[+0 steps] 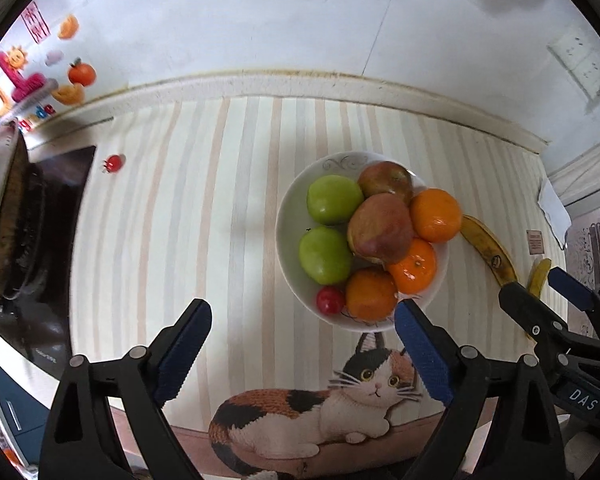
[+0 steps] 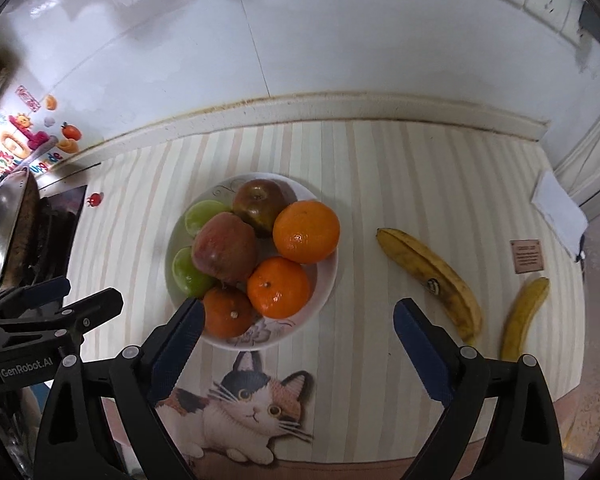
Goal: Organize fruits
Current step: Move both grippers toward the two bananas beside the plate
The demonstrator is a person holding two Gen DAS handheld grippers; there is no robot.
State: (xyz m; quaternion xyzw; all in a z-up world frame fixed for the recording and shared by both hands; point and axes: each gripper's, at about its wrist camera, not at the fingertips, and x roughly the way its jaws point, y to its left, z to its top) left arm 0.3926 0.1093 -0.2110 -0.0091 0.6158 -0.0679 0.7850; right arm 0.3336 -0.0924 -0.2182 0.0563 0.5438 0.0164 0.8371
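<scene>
Fruits fill the plate in the left wrist view; left tongs hang apart and empty just short of it. In the right wrist view, two bananas lie loose on the striped surface; right tongs gape, empty. Likely next: collect a banana.

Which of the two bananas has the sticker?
The longer banana, the one lying nearer the plate. It has a dark round sticker mid-length and brown-spotted skin. The shorter banana farther right shows no sticker.
</scene>
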